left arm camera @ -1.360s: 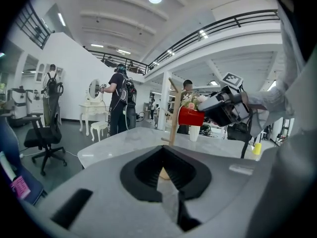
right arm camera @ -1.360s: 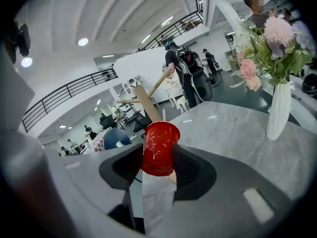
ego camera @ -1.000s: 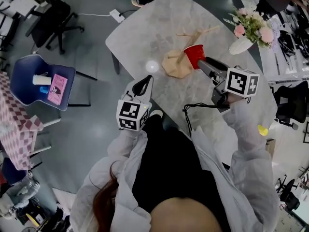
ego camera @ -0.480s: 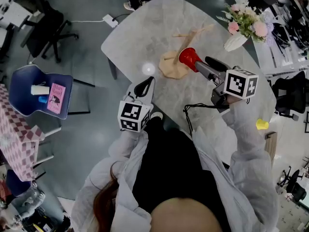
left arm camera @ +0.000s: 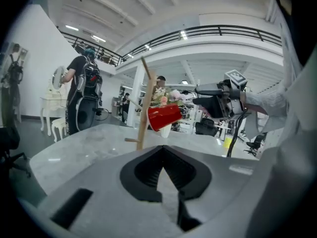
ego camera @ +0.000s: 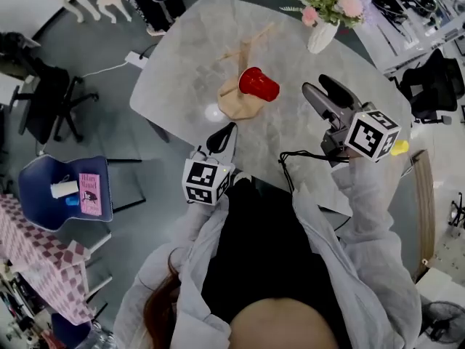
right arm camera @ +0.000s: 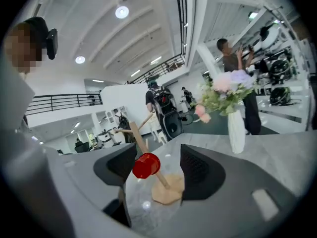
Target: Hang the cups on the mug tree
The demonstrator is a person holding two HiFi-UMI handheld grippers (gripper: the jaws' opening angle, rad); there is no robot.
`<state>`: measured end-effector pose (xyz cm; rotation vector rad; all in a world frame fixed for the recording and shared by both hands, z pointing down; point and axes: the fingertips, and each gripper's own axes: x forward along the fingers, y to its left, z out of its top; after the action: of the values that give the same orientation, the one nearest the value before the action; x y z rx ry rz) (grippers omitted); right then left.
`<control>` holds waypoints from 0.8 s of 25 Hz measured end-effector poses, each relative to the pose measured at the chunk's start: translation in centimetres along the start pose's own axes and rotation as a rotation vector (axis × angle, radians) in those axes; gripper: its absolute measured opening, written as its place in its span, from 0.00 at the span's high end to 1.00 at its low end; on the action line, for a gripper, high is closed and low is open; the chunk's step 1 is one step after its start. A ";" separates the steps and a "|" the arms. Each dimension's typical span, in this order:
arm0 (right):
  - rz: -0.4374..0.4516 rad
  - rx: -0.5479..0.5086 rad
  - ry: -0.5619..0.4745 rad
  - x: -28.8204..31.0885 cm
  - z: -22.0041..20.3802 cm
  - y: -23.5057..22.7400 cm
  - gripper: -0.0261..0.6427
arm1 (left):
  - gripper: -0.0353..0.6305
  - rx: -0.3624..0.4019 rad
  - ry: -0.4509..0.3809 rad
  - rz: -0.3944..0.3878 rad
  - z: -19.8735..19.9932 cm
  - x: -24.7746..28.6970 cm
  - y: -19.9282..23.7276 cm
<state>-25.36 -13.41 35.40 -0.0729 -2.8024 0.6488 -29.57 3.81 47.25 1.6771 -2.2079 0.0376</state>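
Observation:
A red cup (ego camera: 258,84) hangs on its side on a peg of the wooden mug tree (ego camera: 234,104), which stands on the grey marble table (ego camera: 182,57). My right gripper (ego camera: 317,86) is to the right of the cup and apart from it. Its jaws are opening, with nothing between them. Through the gap in the right gripper view I see the red cup (right arm camera: 146,165) on the mug tree (right arm camera: 168,190) further off. My left gripper (ego camera: 227,129) rests shut near the table's front edge; the left gripper view shows the cup (left arm camera: 164,116) beyond it.
A white vase of pink flowers (ego camera: 323,20) stands at the table's far right. A black cable (ego camera: 290,158) trails from the right gripper over the table's near edge. A blue chair (ego camera: 69,191) stands on the floor to the left, and a person stands beyond the table.
My right gripper has let go of the red cup and drawn back to the right. The cup stays hanging on the tree. The left gripper has held still.

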 end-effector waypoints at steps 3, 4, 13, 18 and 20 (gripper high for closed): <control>-0.119 0.033 -0.103 -4.5 -0.1 -2.1 0.53 | 0.95 0.029 0.044 -0.126 -0.9 2.2 -2.8; -0.167 0.043 -0.132 -6.3 -0.3 -2.8 0.54 | 0.95 0.044 0.056 -0.177 -1.0 2.9 -4.0; -0.517 0.048 -0.253 -21.3 -4.4 -7.8 0.54 | 0.95 0.150 0.132 -0.501 -2.2 8.8 -16.4; -0.691 0.094 -0.321 -30.3 -5.8 -11.2 0.55 | 0.95 0.189 0.160 -0.625 -2.1 11.7 -23.8; -0.743 0.099 -0.329 -33.1 -6.3 -13.0 0.56 | 0.95 0.192 0.169 -0.652 -2.3 13.0 -26.4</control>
<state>8.31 -25.97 38.49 1.1205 -2.7589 0.6341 -7.16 -15.46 48.14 2.3234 -1.4901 0.2161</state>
